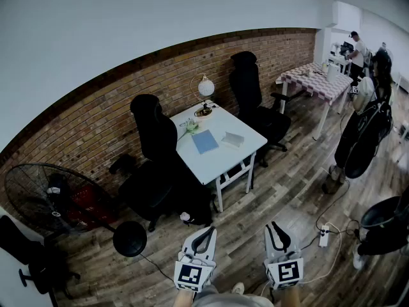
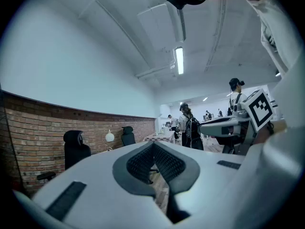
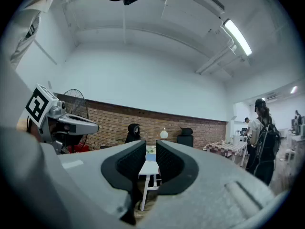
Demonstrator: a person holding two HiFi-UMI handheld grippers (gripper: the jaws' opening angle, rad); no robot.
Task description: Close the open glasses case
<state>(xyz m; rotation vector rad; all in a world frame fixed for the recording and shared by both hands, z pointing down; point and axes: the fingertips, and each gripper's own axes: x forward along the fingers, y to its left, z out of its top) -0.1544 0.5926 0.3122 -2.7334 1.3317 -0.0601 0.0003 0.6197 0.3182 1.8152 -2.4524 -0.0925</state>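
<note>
The open glasses case (image 1: 233, 139) lay on the white worktop (image 1: 222, 162), well apart from both tools and far ahead of them. The left hand-held gripper (image 1: 207, 231) was pressed together at its tips. The right hand-held gripper (image 1: 275, 226) stood narrowly parted, holding nothing.

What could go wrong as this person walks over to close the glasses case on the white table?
Tripping: a power strip lies on the floor to the person's right. Access: a black chair stands close against the white table, so reaching the glasses case may be awkward.
</note>
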